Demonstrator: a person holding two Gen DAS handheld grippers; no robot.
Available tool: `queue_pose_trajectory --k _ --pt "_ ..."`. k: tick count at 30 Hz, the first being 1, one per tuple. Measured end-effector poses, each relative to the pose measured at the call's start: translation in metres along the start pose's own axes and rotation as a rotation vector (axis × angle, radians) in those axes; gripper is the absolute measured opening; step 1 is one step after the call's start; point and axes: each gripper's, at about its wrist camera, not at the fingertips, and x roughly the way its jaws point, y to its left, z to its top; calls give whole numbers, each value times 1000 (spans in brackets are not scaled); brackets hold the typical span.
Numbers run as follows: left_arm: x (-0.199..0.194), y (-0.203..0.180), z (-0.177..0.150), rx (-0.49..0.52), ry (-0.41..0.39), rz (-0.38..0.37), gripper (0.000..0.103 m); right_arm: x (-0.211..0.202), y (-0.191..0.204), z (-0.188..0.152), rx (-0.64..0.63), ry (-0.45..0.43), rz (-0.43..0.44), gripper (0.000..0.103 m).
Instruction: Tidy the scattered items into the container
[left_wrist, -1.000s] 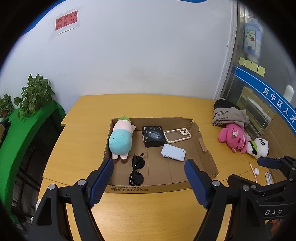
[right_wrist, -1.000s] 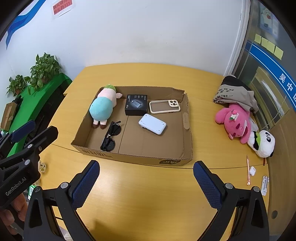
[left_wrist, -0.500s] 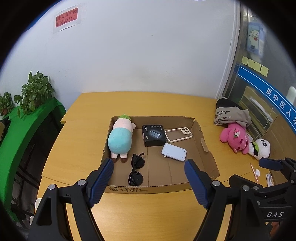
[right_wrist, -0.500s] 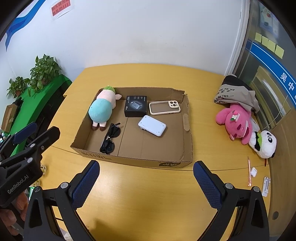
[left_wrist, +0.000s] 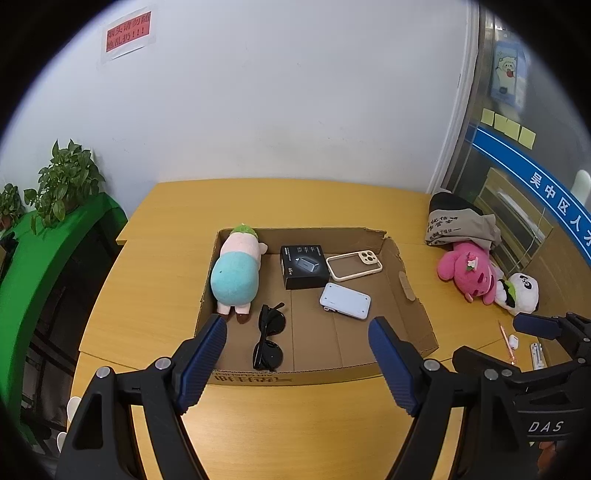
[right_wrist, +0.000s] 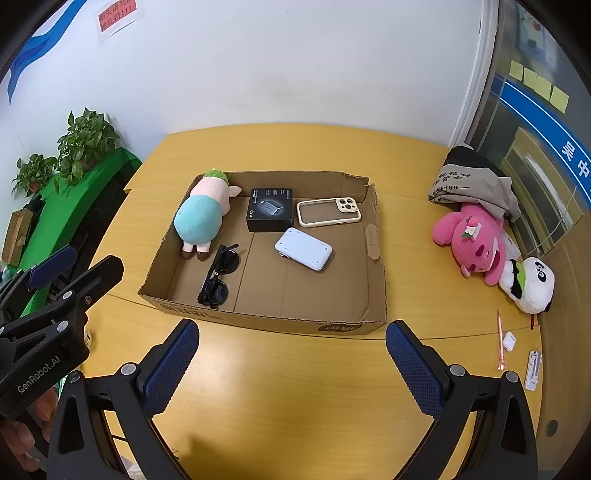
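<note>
A shallow cardboard box (left_wrist: 413, 295) (right_wrist: 376, 284) sits mid-table. In it lie a teal and pink plush (left_wrist: 236, 273) (right_wrist: 201, 218), a black small box (left_wrist: 303, 266) (right_wrist: 270, 209), a beige phone case (left_wrist: 354, 265) (right_wrist: 328, 211), a white power bank (left_wrist: 345, 301) (right_wrist: 303, 248) and black sunglasses (left_wrist: 269, 338) (right_wrist: 218, 275). My left gripper (left_wrist: 297, 360) is open and empty, above the box's near wall. My right gripper (right_wrist: 291, 363) is open and empty, over the table in front of the box.
On the table right of the box lie a pink plush (right_wrist: 474, 240), a panda plush (right_wrist: 530, 284), a folded grey garment (right_wrist: 472, 182), a pen (right_wrist: 499, 339), a small white earbud case (right_wrist: 509, 339) and a white clip (right_wrist: 533, 371). Potted plants (right_wrist: 85, 144) stand on a green ledge left.
Both grippers have drawn back and risen slightly; the box looks a little farther in each view. Nothing was taken hold of or let go.
</note>
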Motion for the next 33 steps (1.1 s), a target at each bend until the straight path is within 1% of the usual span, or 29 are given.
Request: queue_pose_trajectory --k 8,12,19,33 --pt "1 2 1 4 -19 28 79 4 1 1 -2 6 3 103" --pt "2 1 2 22 -24 45 79 7 1 2 -2 11 3 103" --pt "11 0 0 21 17 39 79 12 0 3 -2 18 3 103" --pt "24 -4 1 32 52 30 79 20 -5 8 5 26 0 103"
